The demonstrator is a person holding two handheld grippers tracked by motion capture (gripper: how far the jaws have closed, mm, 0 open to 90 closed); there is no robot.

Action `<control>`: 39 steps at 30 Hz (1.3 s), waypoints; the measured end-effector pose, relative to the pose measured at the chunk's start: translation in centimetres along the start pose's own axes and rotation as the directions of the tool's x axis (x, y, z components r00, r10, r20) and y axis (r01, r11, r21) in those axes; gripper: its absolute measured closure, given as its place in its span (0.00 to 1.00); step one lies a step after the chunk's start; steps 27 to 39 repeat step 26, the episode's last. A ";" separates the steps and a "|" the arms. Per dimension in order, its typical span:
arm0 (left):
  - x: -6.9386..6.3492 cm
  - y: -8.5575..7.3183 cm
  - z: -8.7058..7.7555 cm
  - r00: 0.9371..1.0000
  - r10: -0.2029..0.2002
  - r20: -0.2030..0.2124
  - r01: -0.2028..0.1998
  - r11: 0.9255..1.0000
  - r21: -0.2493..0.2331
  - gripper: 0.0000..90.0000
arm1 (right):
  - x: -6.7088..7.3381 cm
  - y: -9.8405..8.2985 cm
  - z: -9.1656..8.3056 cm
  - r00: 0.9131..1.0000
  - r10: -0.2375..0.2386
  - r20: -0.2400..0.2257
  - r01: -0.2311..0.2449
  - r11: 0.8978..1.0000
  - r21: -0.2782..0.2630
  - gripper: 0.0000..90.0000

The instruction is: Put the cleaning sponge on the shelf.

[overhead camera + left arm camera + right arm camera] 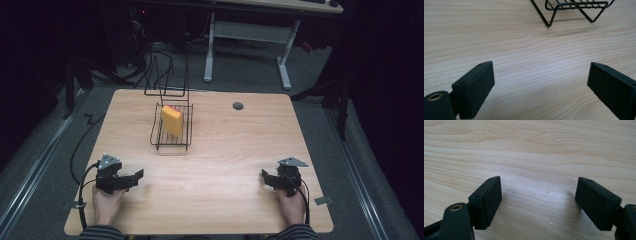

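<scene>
Toward the table's point(215, 165) far middle stands a black wire rack point(171, 131) with a yellow sponge point(172, 120) leaning upright inside it. Nearer than the rack and off to its left, the left gripper point(131, 179) rests on the wood, jaws spread wide and holding nothing. Nearer and to the rack's right, the right gripper point(267, 178) sits likewise, jaws wide apart and empty.

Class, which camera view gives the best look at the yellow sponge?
The high view: the sponge stands on edge in the wire rack, fully visible. The left gripper view catches just the rack's feet; the right gripper view looks at bare table.
</scene>
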State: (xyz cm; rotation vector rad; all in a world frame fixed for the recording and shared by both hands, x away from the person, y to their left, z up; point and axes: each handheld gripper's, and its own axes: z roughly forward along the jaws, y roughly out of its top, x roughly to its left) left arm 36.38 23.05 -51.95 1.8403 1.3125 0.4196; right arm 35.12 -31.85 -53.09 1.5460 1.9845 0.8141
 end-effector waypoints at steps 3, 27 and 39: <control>-0.1 -0.2 0.4 1.000 0.014 -0.015 -0.014 1.000 0.014 0.09 | 0.0 0.0 0.0 1.000 0.000 0.000 0.000 1.000 0.000 0.24; -0.9 -0.9 2.2 0.985 0.118 -0.123 -0.105 0.989 0.105 0.10 | 0.0 0.0 0.0 1.000 0.000 0.000 0.000 1.000 0.000 0.24; -0.9 -0.9 2.2 0.985 0.118 -0.123 -0.105 0.989 0.105 0.10 | 0.0 0.0 0.0 1.000 0.000 0.000 0.000 1.000 0.000 0.24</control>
